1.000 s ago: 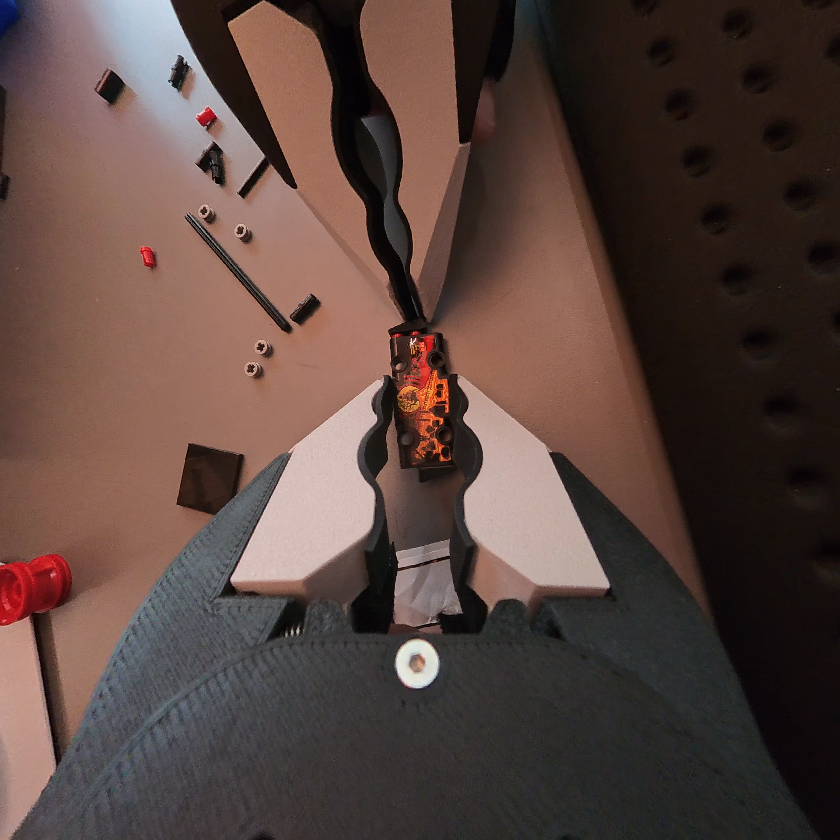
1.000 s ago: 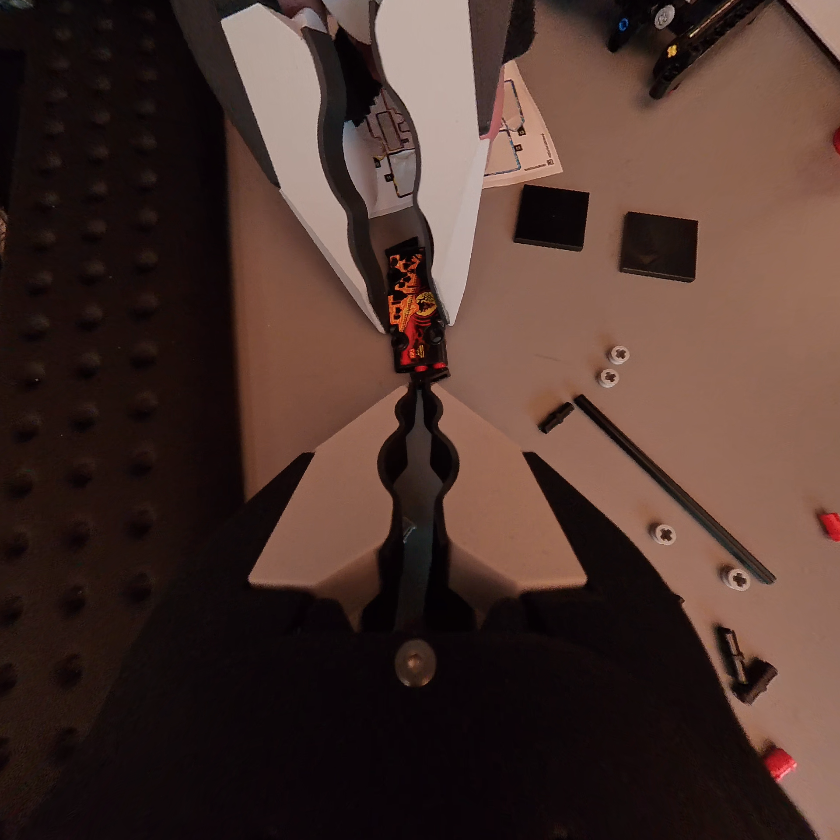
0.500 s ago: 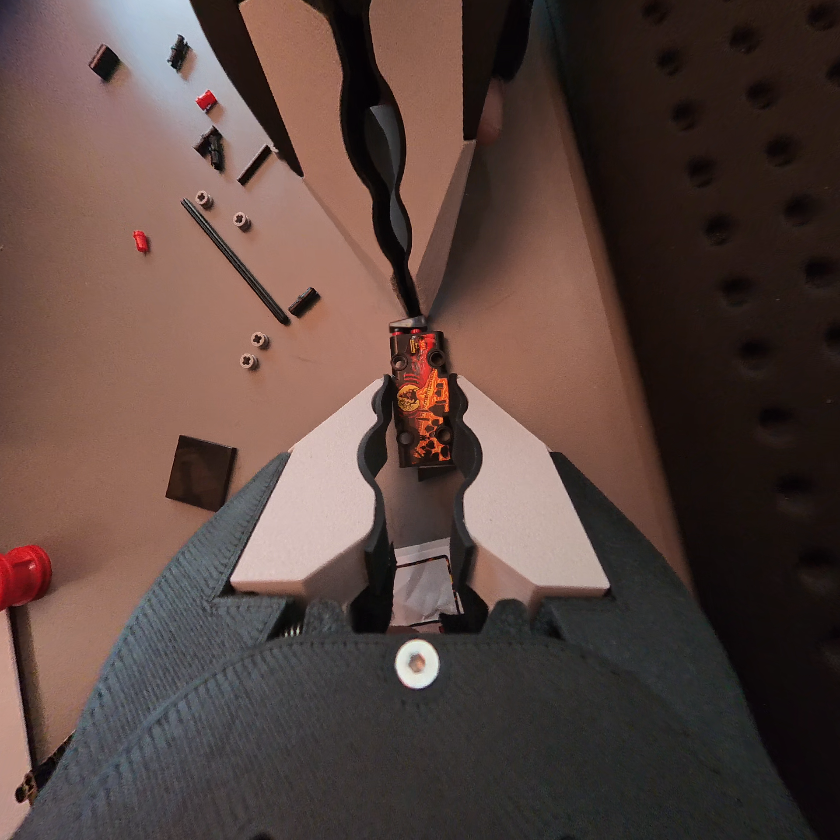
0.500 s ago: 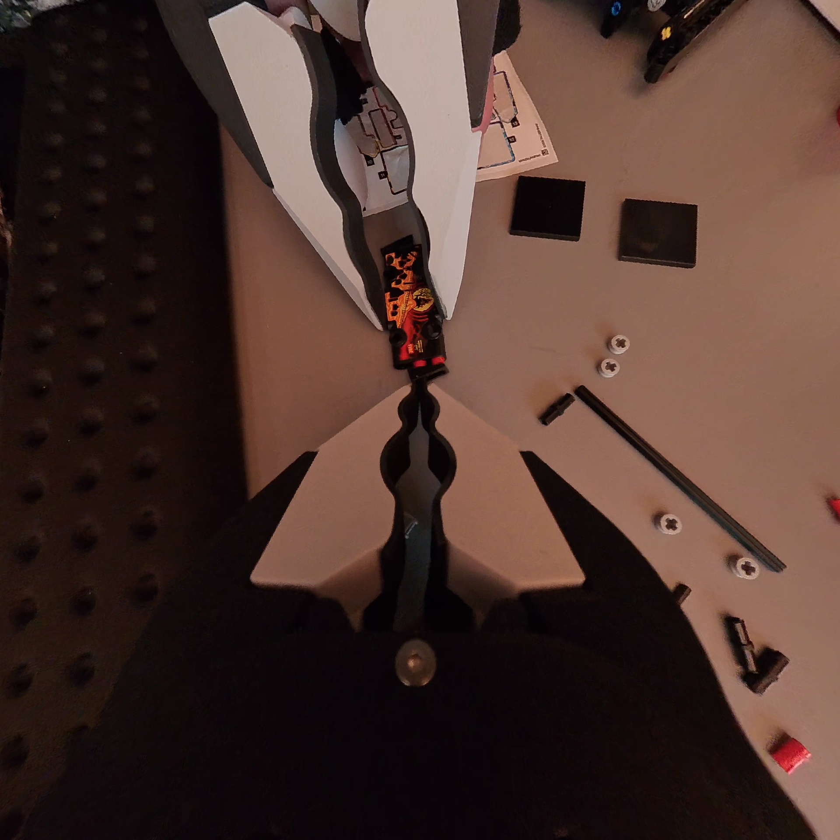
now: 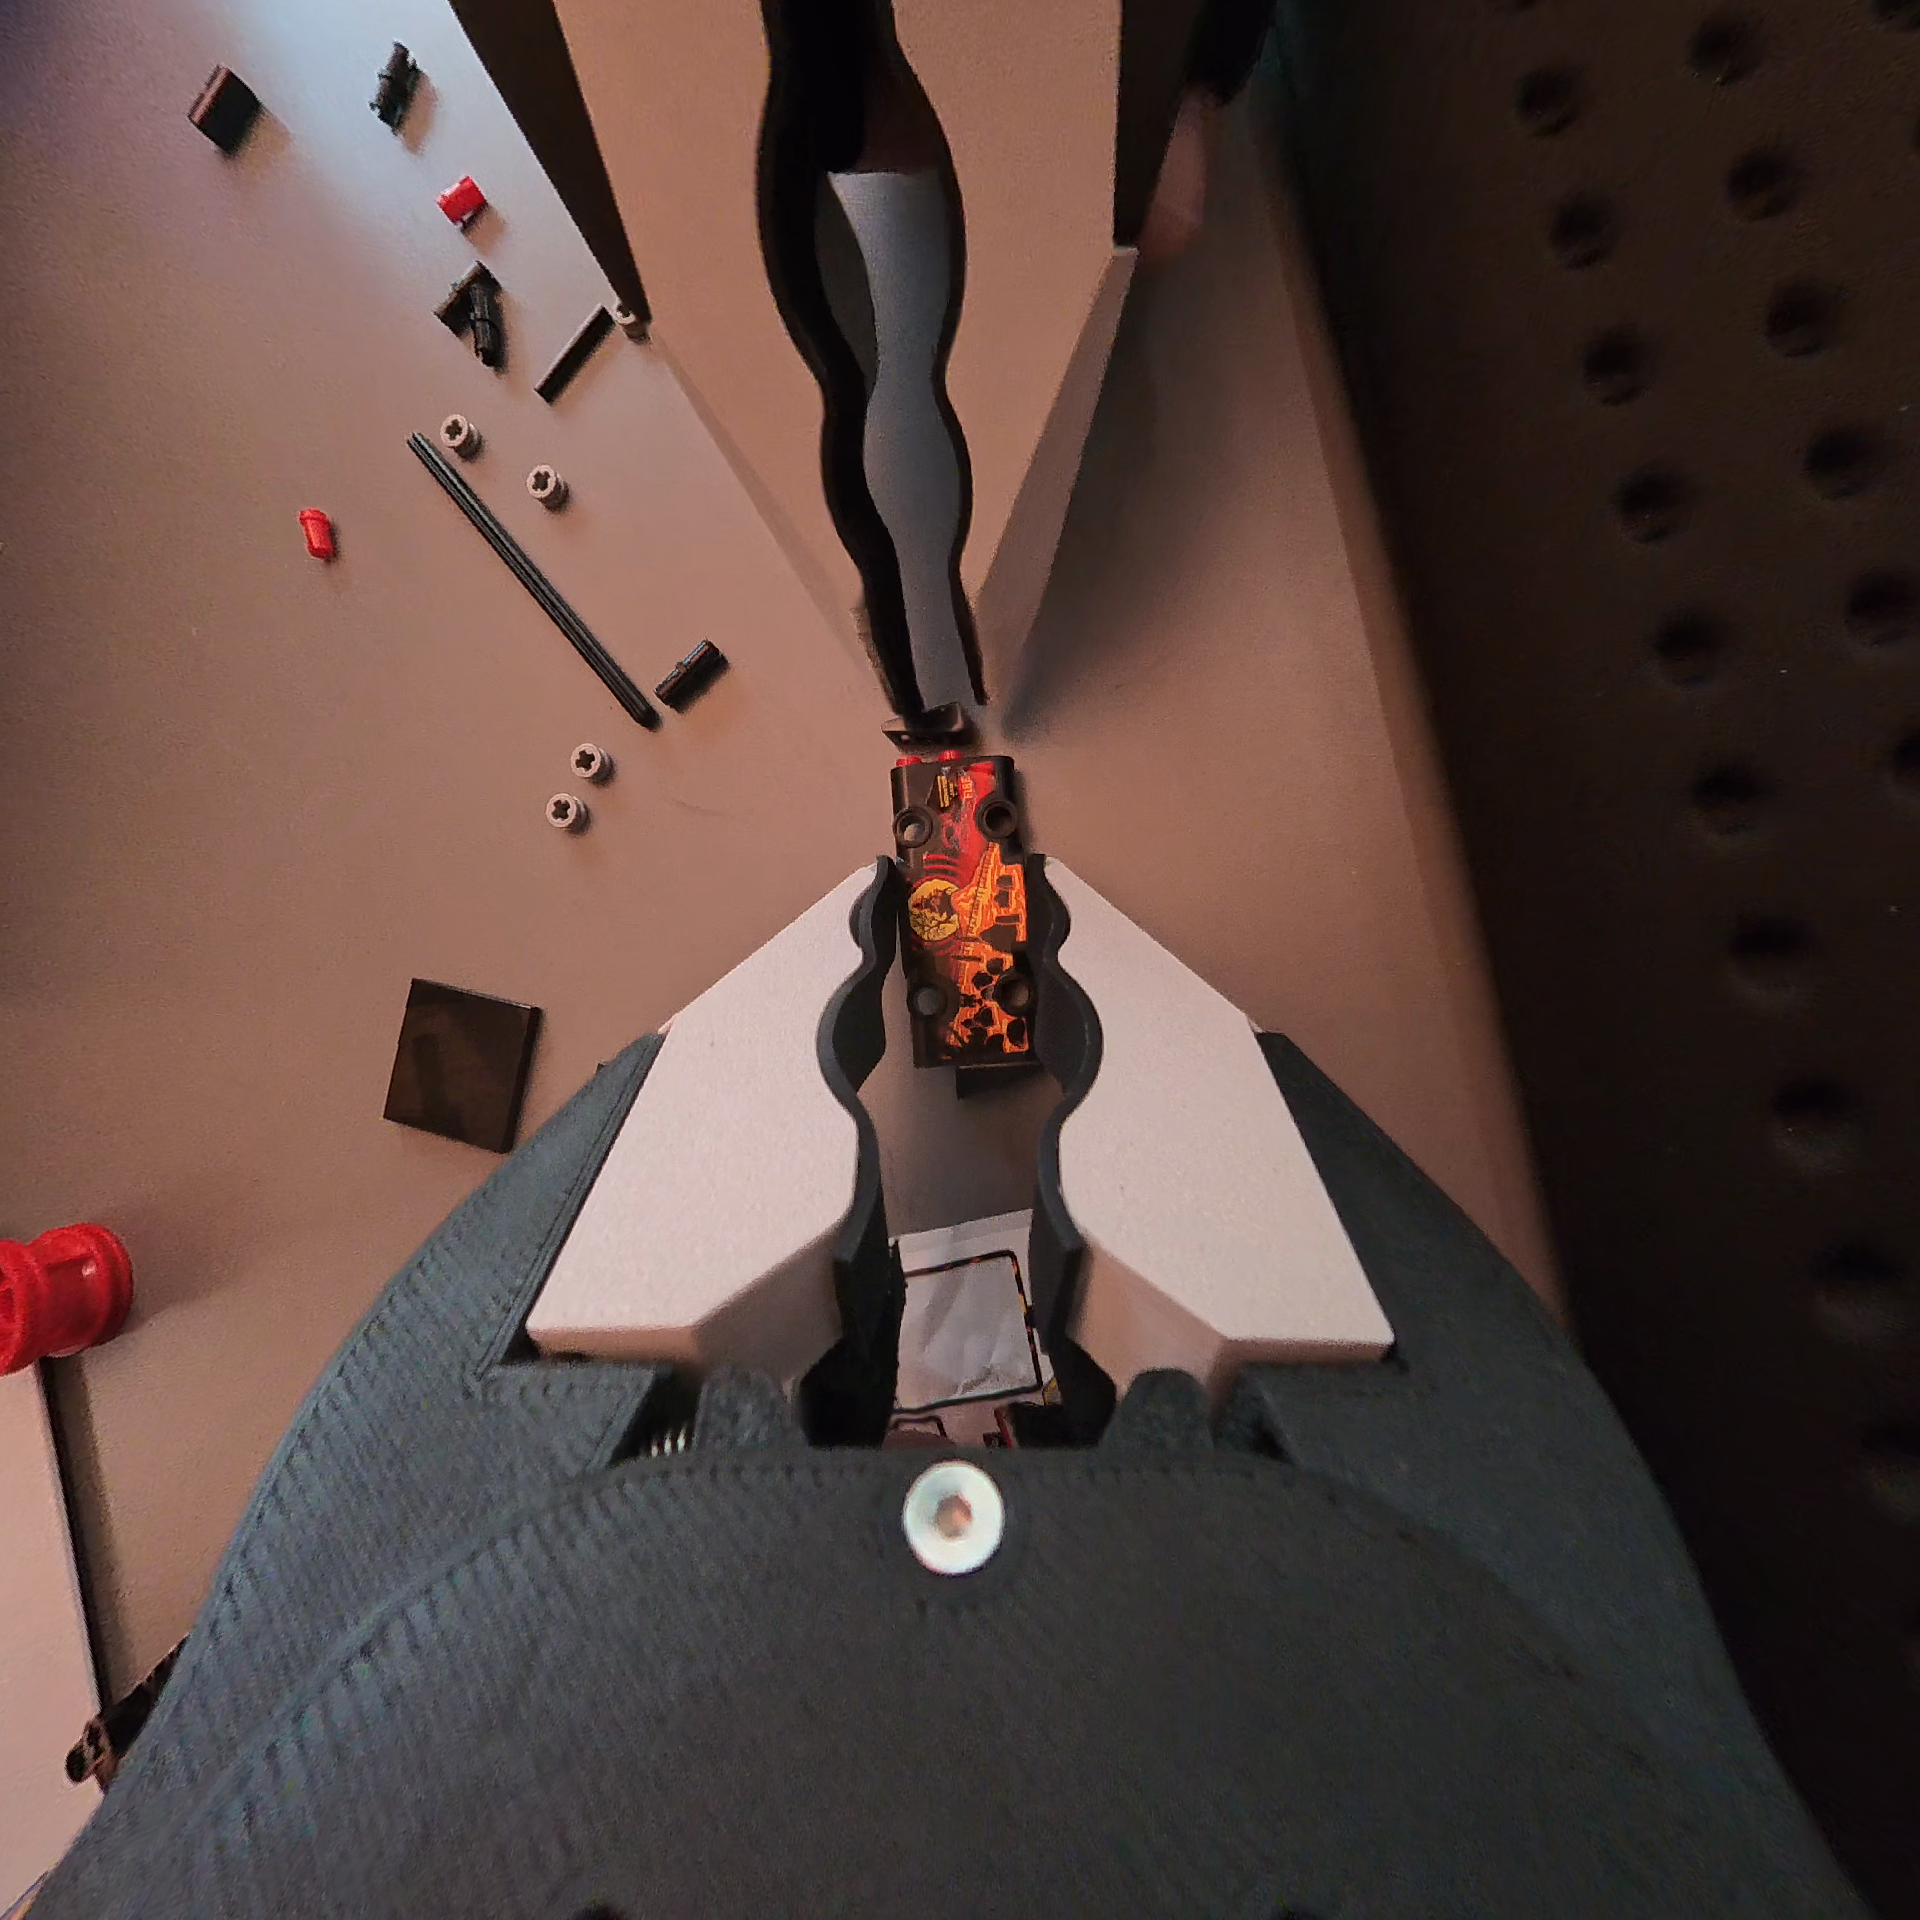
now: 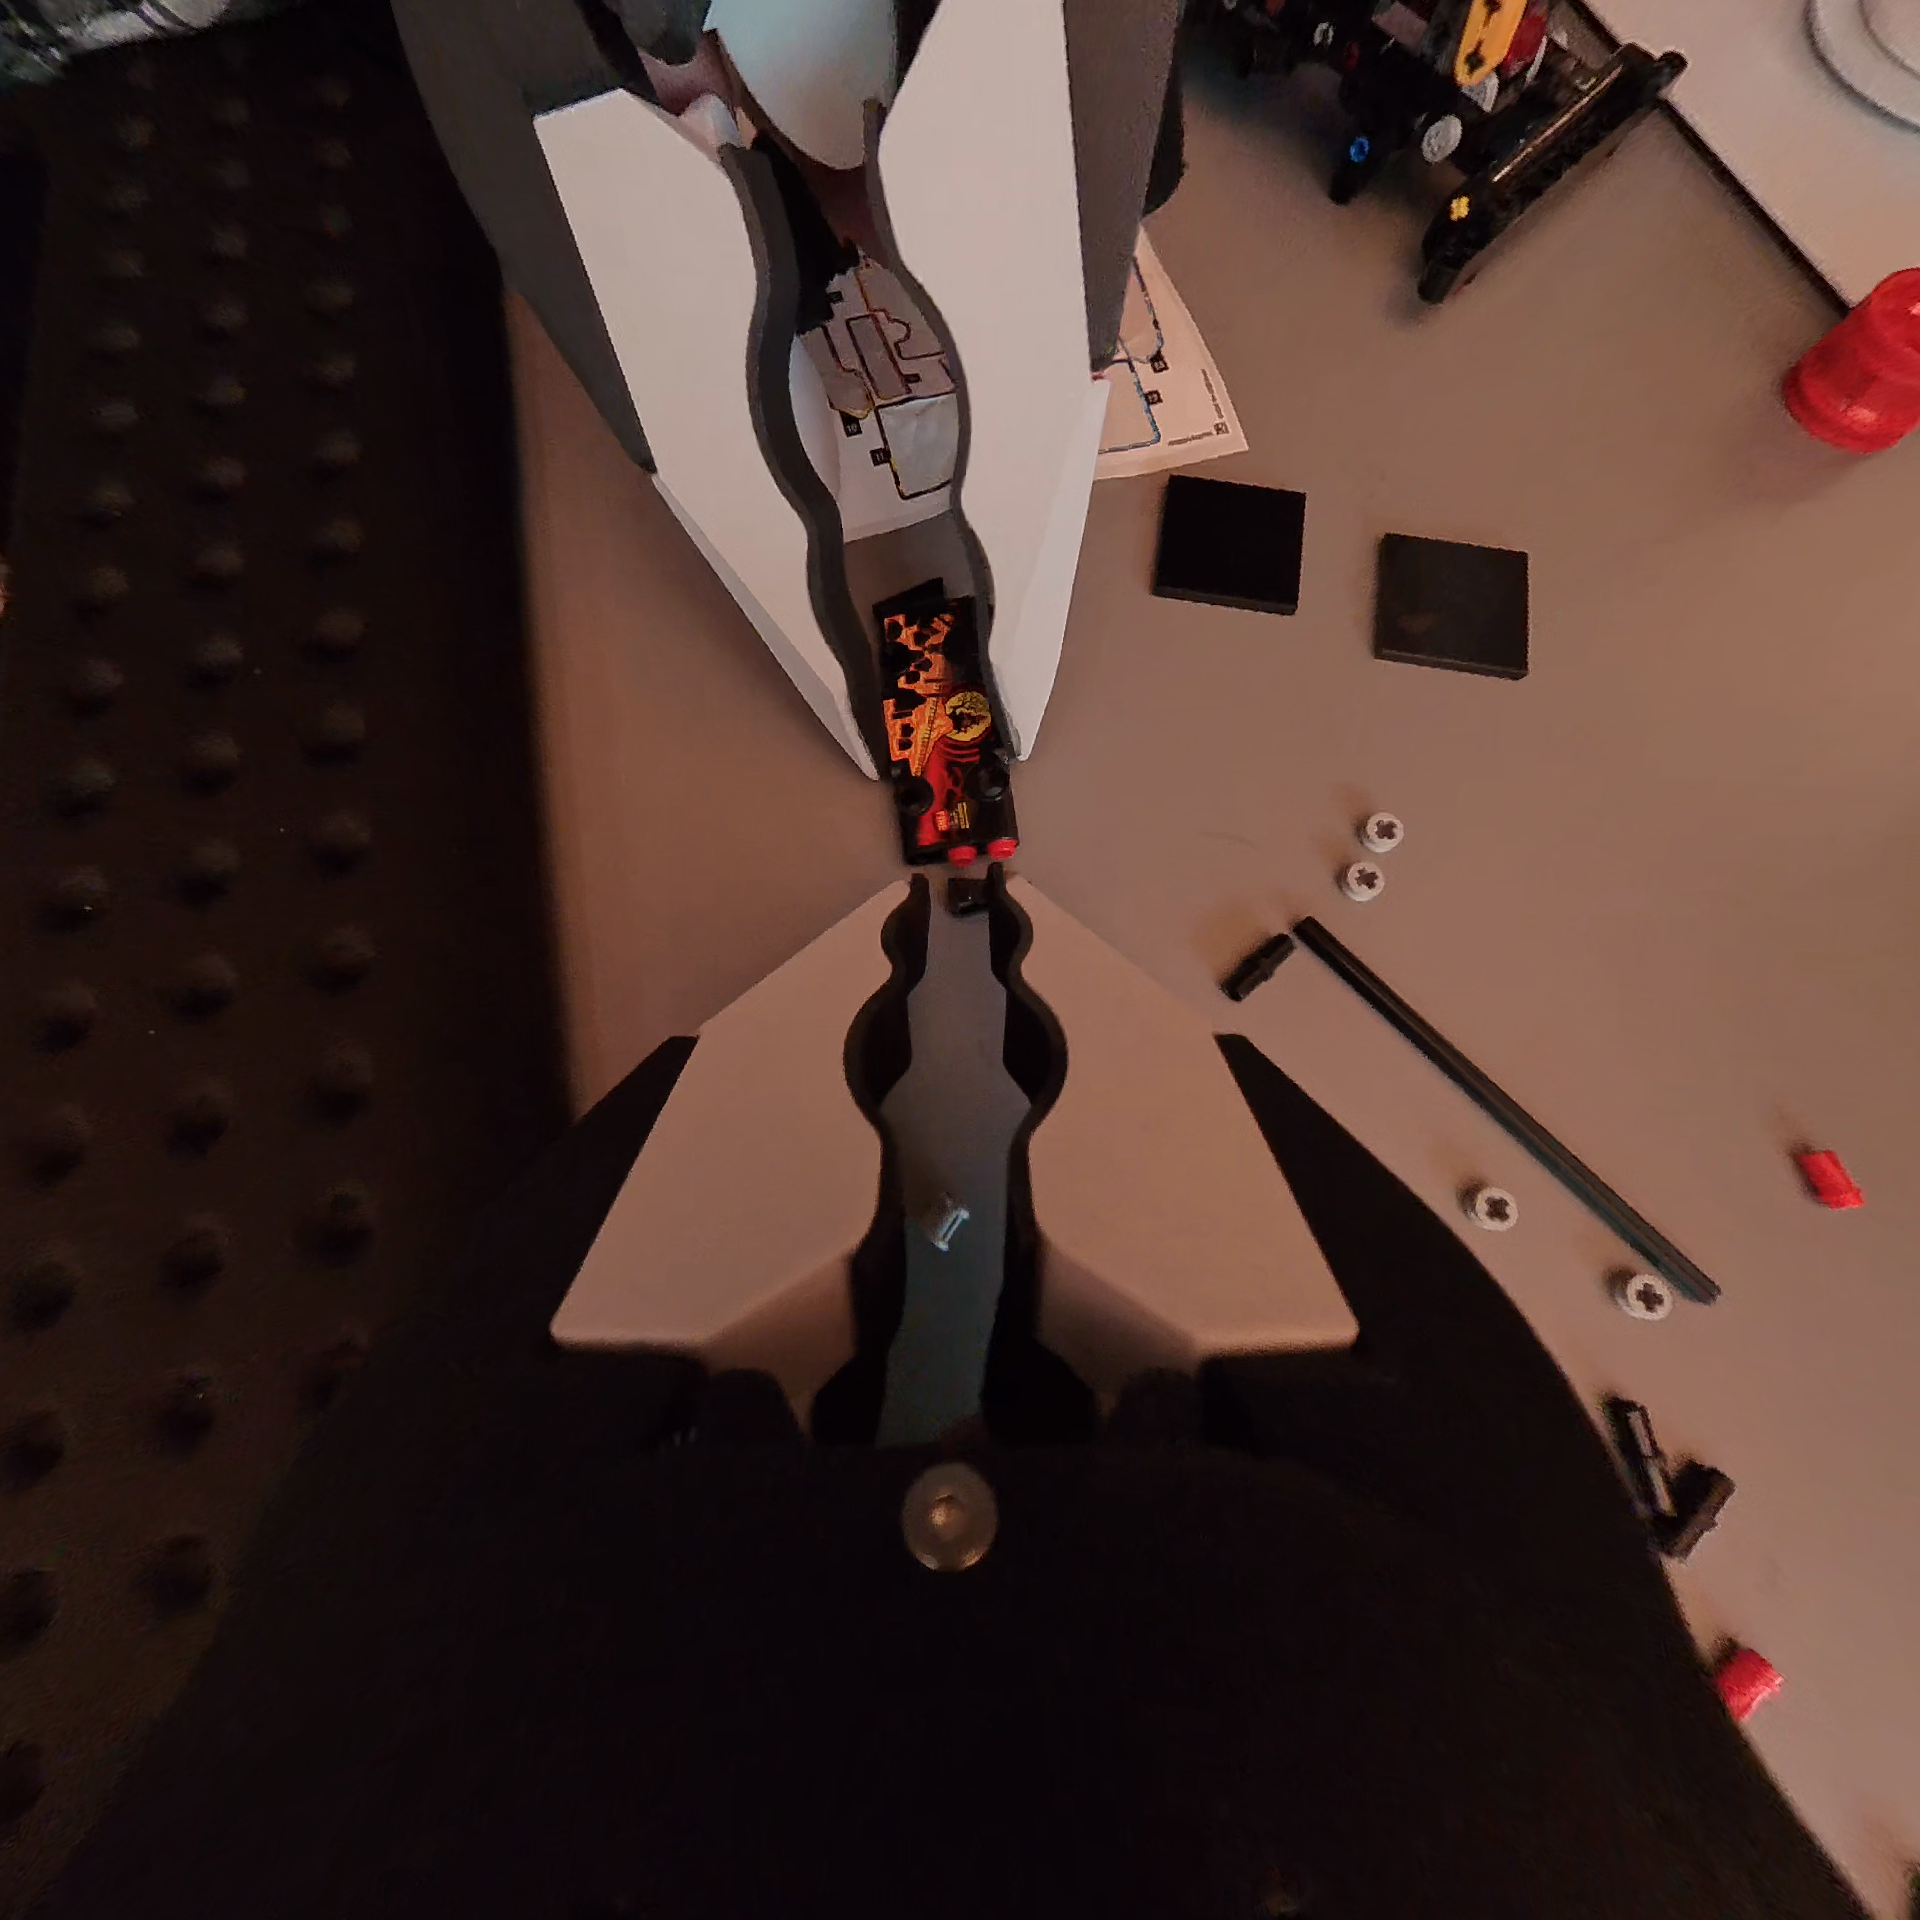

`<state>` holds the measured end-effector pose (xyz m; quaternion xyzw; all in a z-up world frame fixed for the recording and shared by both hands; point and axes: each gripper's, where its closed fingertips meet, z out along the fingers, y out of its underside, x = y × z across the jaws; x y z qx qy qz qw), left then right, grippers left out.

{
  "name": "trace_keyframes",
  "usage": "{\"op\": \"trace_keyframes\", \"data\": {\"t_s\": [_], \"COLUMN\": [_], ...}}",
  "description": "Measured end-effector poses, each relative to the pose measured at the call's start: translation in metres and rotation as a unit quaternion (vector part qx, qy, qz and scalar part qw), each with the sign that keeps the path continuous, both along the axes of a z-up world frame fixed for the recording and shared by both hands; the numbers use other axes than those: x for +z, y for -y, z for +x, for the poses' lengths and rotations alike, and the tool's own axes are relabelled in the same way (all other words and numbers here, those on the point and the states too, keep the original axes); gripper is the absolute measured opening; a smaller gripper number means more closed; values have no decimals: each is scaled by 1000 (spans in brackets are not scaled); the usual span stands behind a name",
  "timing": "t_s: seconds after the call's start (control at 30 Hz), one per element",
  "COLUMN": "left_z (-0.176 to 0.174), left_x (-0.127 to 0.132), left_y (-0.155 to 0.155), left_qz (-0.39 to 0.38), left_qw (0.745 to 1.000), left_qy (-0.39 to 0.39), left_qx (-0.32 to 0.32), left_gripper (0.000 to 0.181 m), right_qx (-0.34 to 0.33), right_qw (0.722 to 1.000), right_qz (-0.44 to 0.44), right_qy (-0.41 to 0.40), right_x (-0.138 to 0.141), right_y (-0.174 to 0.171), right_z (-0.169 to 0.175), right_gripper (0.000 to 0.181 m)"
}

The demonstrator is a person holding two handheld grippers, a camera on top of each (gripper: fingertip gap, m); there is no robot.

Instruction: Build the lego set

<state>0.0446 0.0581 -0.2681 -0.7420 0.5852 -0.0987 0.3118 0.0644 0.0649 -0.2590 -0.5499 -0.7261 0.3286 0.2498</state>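
Observation:
My left gripper (image 5: 961,873) is shut on a black lego panel (image 5: 966,935) printed in orange and red, and holds it above the table. The panel's free end carries two red pins (image 6: 982,852). It also shows in the right wrist view (image 6: 940,717), between the left gripper's fingers (image 6: 940,764). My right gripper (image 6: 956,888) faces it tip to tip, jaws a narrow gap apart. A small black piece (image 6: 966,896) sits between its tips, by the right finger, just off the red pins. The piece also shows in the left wrist view (image 5: 925,724).
On the table lie a long black axle (image 6: 1507,1112), grey bushes (image 6: 1361,878), small red pieces (image 6: 1829,1179), two black square tiles (image 6: 1229,543), an instruction sheet (image 6: 1174,405), a part-built model (image 6: 1496,156) and a red cylinder (image 6: 1860,364). A dark studded mat (image 6: 208,727) borders the table. My left and right fingertips are right by each other.
The right gripper's jaws have parted from nearly closed to a narrow gap. The small black piece stays at the panel's pin end. The left gripper keeps its hold.

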Motion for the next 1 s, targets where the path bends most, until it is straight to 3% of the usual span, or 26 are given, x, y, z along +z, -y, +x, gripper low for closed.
{"op": "trace_keyframes", "data": {"t_s": [0.33,0.6,0.7,1.0], "left_z": [-2,-5,-5,-6], "left_x": [0,0,0,0], "left_y": [1,1,1,-1], "left_qz": [-5,-11,-13,-18], "left_qw": [1000,1000,1000,1000], "left_qy": [0,-5,-4,11], "left_qx": [4,10,12,20], "left_gripper": [24,24,24,24], "right_qx": [-8,-33,-41,-41], "right_qw": [1000,999,998,999], "right_qz": [5,16,10,-14], "right_qy": [24,33,42,11], "right_x": [-9,-8,-9,-1], "right_y": [-5,-7,-8,-9], "right_z": [6,-5,-7,-4], "right_gripper": [3,27,14,13]}}
